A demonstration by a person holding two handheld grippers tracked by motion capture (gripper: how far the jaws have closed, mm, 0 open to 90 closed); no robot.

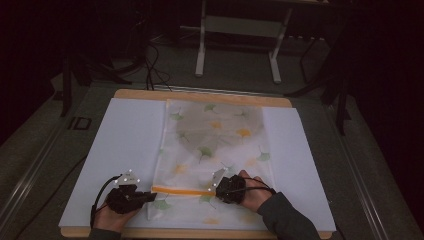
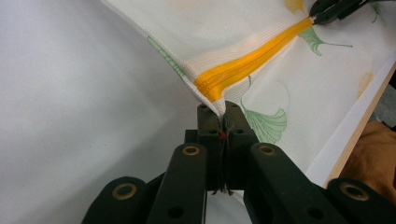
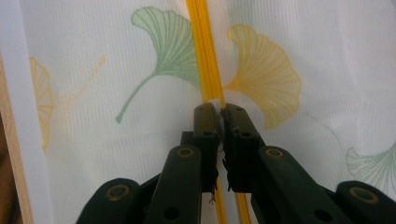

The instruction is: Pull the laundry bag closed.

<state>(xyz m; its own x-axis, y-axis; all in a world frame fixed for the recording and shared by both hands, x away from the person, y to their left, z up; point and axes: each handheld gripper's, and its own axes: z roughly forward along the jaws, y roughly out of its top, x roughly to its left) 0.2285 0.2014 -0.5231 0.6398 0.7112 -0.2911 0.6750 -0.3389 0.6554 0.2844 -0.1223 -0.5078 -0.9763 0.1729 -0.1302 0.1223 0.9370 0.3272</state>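
A translucent white pouch (image 1: 215,145) printed with green and yellow ginkgo leaves lies flat on a white sheet (image 1: 125,145). An orange zipper (image 1: 182,190) runs across its near end. My left gripper (image 1: 150,196) is shut on the pouch's left edge at the zipper's end (image 2: 210,91), and the fabric is pulled up into a peak at the jaws (image 2: 221,108). My right gripper (image 1: 216,189) is shut on the zipper farther right; in the right gripper view the orange zipper (image 3: 201,46) runs straight into its closed jaws (image 3: 219,108). The left gripper view shows the right gripper (image 2: 322,14) at the zipper's far end.
The white sheet covers a wooden board (image 1: 200,95) whose edge shows at the back and the front. Behind the table stands a white metal frame (image 1: 200,45) on a dark floor, with cables (image 1: 152,65) beside it. A dark sleeve (image 1: 285,215) comes in at the bottom right.
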